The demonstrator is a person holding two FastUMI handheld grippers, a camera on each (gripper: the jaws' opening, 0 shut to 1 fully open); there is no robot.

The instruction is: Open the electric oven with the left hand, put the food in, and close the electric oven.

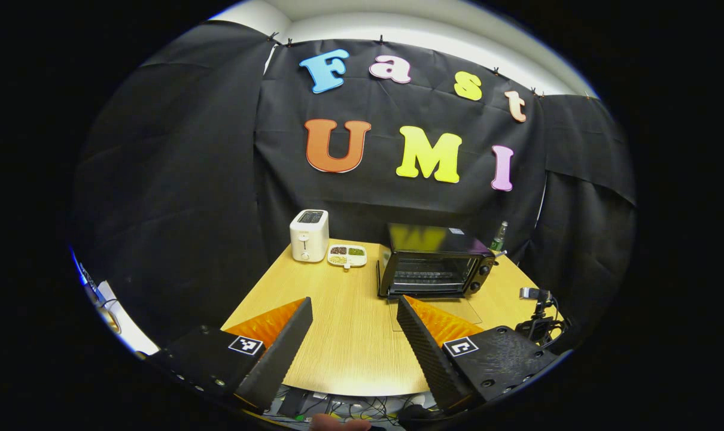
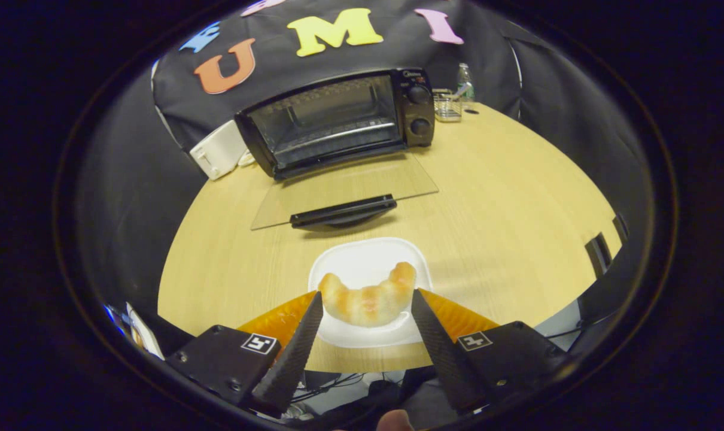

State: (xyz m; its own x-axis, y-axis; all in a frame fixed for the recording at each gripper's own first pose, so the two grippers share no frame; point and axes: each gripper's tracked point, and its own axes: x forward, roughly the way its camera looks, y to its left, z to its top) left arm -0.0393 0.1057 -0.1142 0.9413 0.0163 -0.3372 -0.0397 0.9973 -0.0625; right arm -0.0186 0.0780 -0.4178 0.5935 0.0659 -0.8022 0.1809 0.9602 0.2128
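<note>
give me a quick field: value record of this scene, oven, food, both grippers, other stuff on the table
oven: black electric oven at the back of the round wooden table, glass door folded down flat, open
food: golden croissant on a white plate, in front of the door
right gripper: fingers either side of the croissant; grip cannot be told
left gripper: open, holding nothing, above the table's near edge
other: white toaster, white divided dish, green bottle

Toaster (image 2: 217, 149) half hidden behind oven (image 2: 338, 120) at table's (image 2: 517, 197) far left edge. Bottle (image 1: 498, 237) partly behind oven's far right corner. Contents of divided dish (image 1: 347, 255) too small to tell. Croissant's (image 2: 368, 302) lower edge hidden between fingers.
</note>
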